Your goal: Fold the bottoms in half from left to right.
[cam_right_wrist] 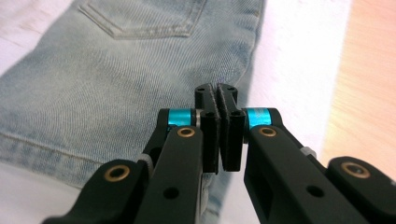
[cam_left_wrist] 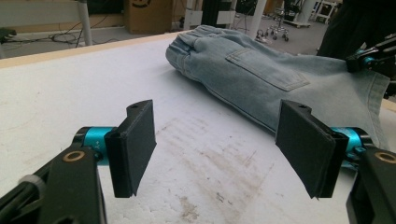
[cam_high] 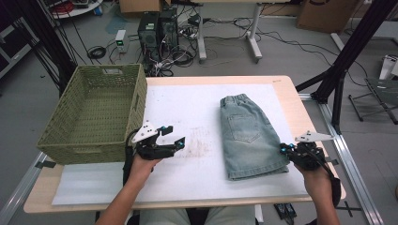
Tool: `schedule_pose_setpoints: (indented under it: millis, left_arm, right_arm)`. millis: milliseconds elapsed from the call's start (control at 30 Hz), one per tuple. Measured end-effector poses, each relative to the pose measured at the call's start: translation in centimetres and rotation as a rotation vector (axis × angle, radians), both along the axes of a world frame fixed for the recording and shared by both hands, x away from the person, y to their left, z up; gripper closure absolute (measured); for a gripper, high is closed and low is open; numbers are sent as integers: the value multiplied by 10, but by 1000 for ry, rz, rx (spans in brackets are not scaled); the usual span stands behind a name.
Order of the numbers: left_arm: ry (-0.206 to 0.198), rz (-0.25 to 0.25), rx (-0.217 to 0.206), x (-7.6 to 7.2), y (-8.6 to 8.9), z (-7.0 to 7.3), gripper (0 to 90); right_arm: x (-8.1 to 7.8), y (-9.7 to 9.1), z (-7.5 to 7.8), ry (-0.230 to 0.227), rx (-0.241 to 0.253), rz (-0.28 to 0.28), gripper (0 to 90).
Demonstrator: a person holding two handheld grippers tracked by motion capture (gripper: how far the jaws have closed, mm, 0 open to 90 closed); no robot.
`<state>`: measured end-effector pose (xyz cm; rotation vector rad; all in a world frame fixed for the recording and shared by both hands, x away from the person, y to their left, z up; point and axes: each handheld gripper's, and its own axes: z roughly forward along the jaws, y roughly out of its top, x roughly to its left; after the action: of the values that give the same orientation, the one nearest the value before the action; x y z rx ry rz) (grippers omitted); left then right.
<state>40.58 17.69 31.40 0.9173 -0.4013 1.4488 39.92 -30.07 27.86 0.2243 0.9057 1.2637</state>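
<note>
Pale blue denim shorts (cam_high: 246, 136) lie flat on the white mat, waistband at the far end, back pocket up. My right gripper (cam_high: 284, 149) is at their right side edge near the hem. In the right gripper view its pads (cam_right_wrist: 217, 100) are pressed together right on that edge of the shorts (cam_right_wrist: 116, 84), apparently pinching the cloth; the tips hide the contact. My left gripper (cam_high: 172, 137) hovers open over the bare mat left of the shorts, nothing between its wide-set pads (cam_left_wrist: 135, 144). The shorts (cam_left_wrist: 261, 74) lie beyond it.
A green woven basket (cam_high: 96, 147) stands on the table's left end, close behind my left gripper. The mat (cam_high: 187, 103) has a brownish stain near its middle. The wooden table edge (cam_high: 300, 122) runs just right of the shorts.
</note>
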Motion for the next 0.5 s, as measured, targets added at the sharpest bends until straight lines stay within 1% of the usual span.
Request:
schedule_pose_setpoints:
  millis: [33,100,200,333,400,433,467,500]
  left_arm:
    - [-1,-1,-1,0,0,0,288]
    - [-2,-4,-5,0,1,0,289]
    - [-3,-10,-11,-1,2,0,288]
    - [-5,-15,-12,-1,3,1,288]
    - [-4,-16,-13,-1,4,1,288]
    - [-5,-16,-13,-2,4,1,288]
    - [-6,-17,-15,-2,4,1,289]
    - [-6,-18,-16,-2,4,1,289]
  right_arm:
    - [4,0,1,20,4,-44,889]
    - [11,0,3,57,1,-77,889]
    - [23,-2,6,82,7,-80,888]
    - [37,-1,10,119,0,-95,885]
    - [39,-1,10,119,-2,-82,864]
    - [38,-2,10,117,-2,-73,829]
    - [36,-2,10,107,1,-62,784]
    - [31,-4,10,81,3,-32,755]
